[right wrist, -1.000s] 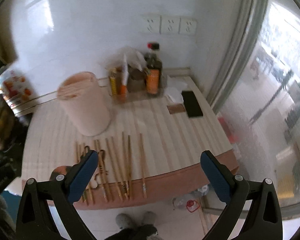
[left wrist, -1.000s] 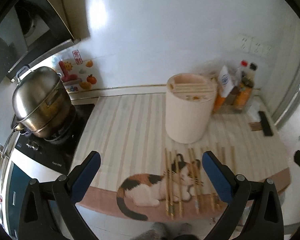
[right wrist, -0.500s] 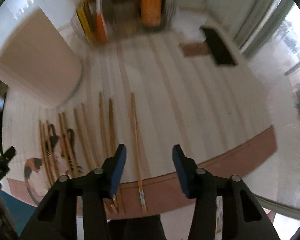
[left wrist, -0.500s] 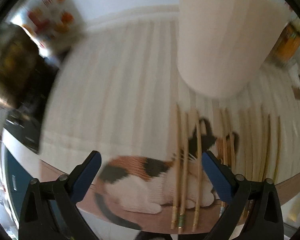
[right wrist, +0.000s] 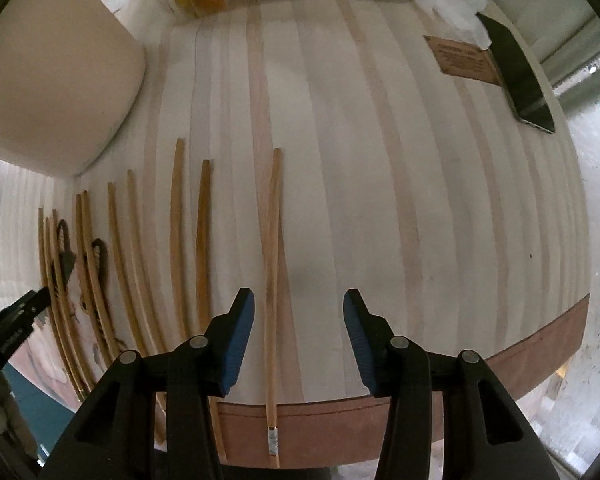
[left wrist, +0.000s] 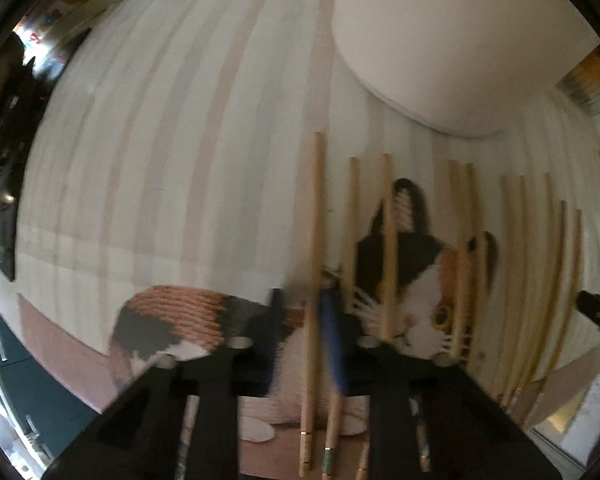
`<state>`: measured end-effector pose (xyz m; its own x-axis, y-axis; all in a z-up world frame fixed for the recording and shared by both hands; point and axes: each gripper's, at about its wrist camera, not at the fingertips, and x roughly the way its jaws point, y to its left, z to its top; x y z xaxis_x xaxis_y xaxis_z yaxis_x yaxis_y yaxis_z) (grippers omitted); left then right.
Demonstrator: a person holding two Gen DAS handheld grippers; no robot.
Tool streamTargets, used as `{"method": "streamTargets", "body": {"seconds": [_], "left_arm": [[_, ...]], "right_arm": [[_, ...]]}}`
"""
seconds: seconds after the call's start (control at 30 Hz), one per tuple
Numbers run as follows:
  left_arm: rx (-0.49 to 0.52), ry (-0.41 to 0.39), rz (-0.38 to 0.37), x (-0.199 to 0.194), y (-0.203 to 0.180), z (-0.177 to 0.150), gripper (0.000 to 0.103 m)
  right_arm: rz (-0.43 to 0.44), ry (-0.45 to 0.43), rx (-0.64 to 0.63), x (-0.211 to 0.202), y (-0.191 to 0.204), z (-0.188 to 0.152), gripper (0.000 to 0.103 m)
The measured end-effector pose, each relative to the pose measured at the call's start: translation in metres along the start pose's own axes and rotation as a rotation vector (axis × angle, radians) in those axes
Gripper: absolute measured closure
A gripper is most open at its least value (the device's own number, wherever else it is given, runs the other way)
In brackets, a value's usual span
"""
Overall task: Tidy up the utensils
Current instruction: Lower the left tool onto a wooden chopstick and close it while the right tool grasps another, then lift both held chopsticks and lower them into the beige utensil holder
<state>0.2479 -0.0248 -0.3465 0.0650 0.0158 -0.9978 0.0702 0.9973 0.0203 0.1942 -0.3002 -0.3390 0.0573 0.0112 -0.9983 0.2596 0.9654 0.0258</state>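
Wooden chopstick (left wrist: 311, 280) pinched — left tongs (left wrist: 306, 344) pointing straight down.

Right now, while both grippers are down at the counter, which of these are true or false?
1. The right gripper squeezes a chopstick. False: its jaws, which have just been closing, stand apart on either side of a chopstick pair without touching it.
2. The left gripper is shut on the leftmost chopstick. True, though the view is blurred.
3. The mat bears a cat picture. True.
4. The chopsticks stand inside the round container. False: they lie flat on the mat in front of it.
5. A dark phone lies at the mat's far right. True.
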Motion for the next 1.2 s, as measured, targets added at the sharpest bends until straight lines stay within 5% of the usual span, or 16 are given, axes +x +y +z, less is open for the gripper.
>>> {"method": "streamTargets", "body": {"seconds": [0.3,0.33,0.4,0.83,1.2], "left_arm": [[0.015,-0.004,0.017,0.008,0.022,0.009,0.098],[0.015,-0.001,0.010,0.006,0.027,0.009,0.098],[0.016,0.003,-0.005,0.001,0.042,0.011,0.098],[0.062,0.011,-0.016,0.004,0.041,0.016,0.098],[0.068,0.003,-0.012,0.008,0.028,0.018,0.098]], "right_arm": [[-0.042,0.034,-0.003,0.020,-0.001,0.000,0.060],[-0.041,0.028,-0.008,0.019,0.000,0.000,0.063],[-0.047,0.024,-0.020,0.018,0.005,-0.002,0.095],[-0.062,0.062,-0.018,0.024,0.023,-0.042,0.095],[-0.104,0.078,-0.058,0.030,0.025,0.004,0.094]]}}
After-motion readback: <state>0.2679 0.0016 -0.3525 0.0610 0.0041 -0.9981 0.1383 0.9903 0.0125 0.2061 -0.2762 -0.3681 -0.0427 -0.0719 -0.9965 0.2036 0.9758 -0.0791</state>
